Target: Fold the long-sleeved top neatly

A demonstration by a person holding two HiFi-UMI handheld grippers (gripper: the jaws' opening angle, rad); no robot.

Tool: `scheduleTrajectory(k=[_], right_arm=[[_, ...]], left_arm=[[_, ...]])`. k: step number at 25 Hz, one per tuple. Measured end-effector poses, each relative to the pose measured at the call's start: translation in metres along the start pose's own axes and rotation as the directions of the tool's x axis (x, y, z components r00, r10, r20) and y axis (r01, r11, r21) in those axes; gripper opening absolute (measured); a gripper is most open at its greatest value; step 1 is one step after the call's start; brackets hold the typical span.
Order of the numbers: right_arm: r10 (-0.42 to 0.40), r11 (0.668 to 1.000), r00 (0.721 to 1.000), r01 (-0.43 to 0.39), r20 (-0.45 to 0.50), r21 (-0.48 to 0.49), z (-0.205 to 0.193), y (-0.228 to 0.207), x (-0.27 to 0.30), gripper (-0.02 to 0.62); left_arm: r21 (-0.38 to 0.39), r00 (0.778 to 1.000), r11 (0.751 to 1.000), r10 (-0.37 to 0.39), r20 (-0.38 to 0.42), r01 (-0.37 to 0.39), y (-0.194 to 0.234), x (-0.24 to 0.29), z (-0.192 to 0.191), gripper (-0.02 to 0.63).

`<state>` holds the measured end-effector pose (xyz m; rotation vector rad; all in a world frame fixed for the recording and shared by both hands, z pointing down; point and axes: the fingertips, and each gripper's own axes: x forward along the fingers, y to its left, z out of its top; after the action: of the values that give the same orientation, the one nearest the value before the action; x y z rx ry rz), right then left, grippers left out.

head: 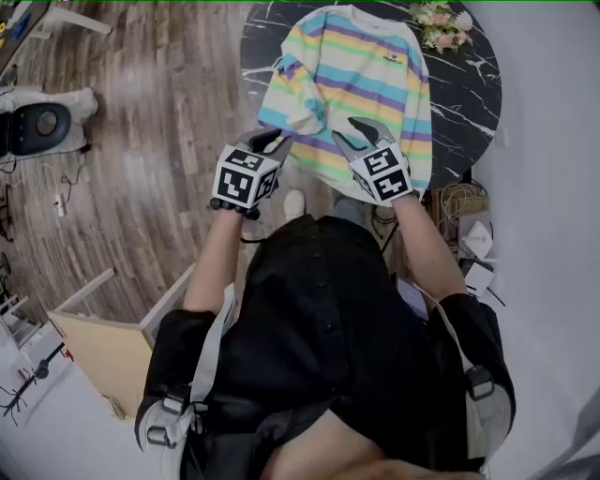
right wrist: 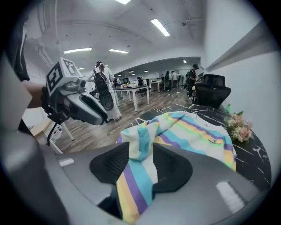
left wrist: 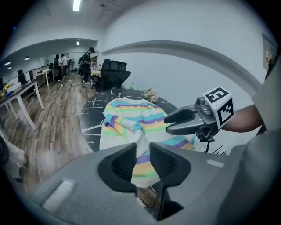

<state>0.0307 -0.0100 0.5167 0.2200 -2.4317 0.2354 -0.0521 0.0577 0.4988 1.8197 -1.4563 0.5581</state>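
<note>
Striped long-sleeved top (head: pixel 361 70) spread on a round black marble-patterned table (head: pixel 473 89), collar at the far side, near hem drooping over the table's near edge. One sleeve (head: pixel 298 89) lies folded inward across the left of the body. Left gripper (head: pixel 270 141) at the hem's near-left corner, right gripper (head: pixel 354 133) just beside it at mid-hem; each has its jaws parted, with striped cloth showing in the gap and no pinch evident. A bunch of flowers (head: pixel 442 23) lies on the far right of the table.
</note>
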Motion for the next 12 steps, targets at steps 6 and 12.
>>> scheduleTrajectory(k=[6,12], right_arm=[[0.030,0.992,0.999,-0.032,-0.022,-0.122,0.027,0.044,0.049,0.176],[-0.097,0.939,0.992,0.064,-0.085,-0.337,0.033,0.051,0.099,0.216]], left_arm=[[-0.043,0.999,0.998,0.050,0.005,-0.050,0.025,-0.040,-0.031,0.101],[-0.094,0.995,0.991,0.096,-0.011,-0.097,0.052,-0.073,-0.065,0.100]])
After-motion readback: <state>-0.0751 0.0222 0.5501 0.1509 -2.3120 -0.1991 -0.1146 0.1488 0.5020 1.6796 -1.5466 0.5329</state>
